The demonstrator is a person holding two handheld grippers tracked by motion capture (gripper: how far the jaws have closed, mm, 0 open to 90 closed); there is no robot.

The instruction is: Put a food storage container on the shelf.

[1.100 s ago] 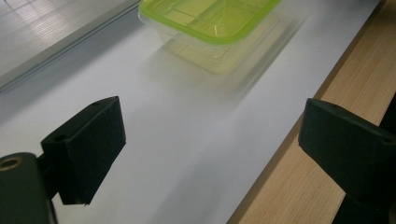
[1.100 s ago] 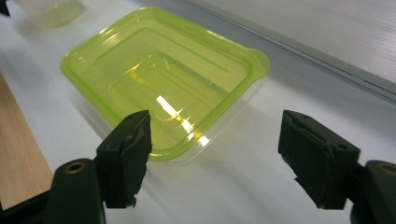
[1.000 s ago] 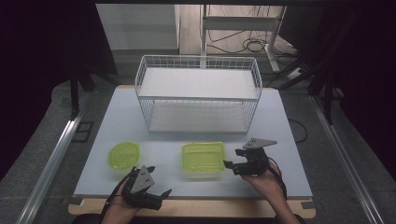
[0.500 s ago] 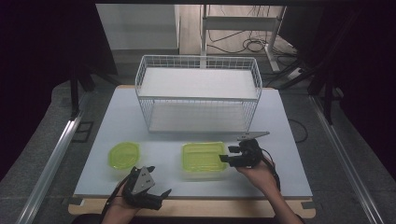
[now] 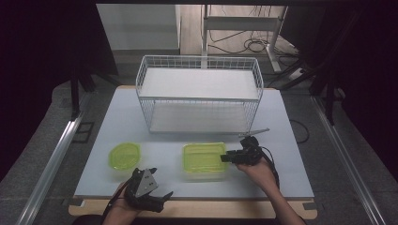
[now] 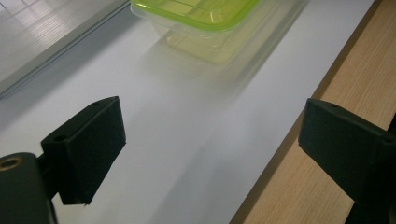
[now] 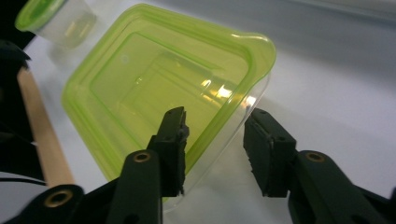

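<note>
The rectangular container [image 5: 203, 161] is clear plastic with a translucent yellow-green lid whose top is stepped in nested rectangles and has rounded corners. In the high view it sits on the pale surface [image 5: 291, 140] just below centre of the frame, in front of the white wire basket [image 5: 199, 93]. In the right gripper view it fills the upper left and middle of the frame [image 7: 159, 88], glare glinting on the lid near its right edge.

The right gripper [image 5: 234, 156] comes at the container's right edge. In its own view [image 7: 212, 149] the right rim of the lid and the wall beneath it pass between the two jaws: one jaw lies over the lid, the other stands apart outside the clear wall. The jaws have just been closing, with that rim between them, and a gap still shows on the outer side.

The left gripper [image 5: 152, 197] is at the lower left of the high view, near the wooden front edge [image 6: 327, 70], its jaws wide apart with nothing between them. A second, round lidded container [image 5: 125, 155] stands at the left.
</note>
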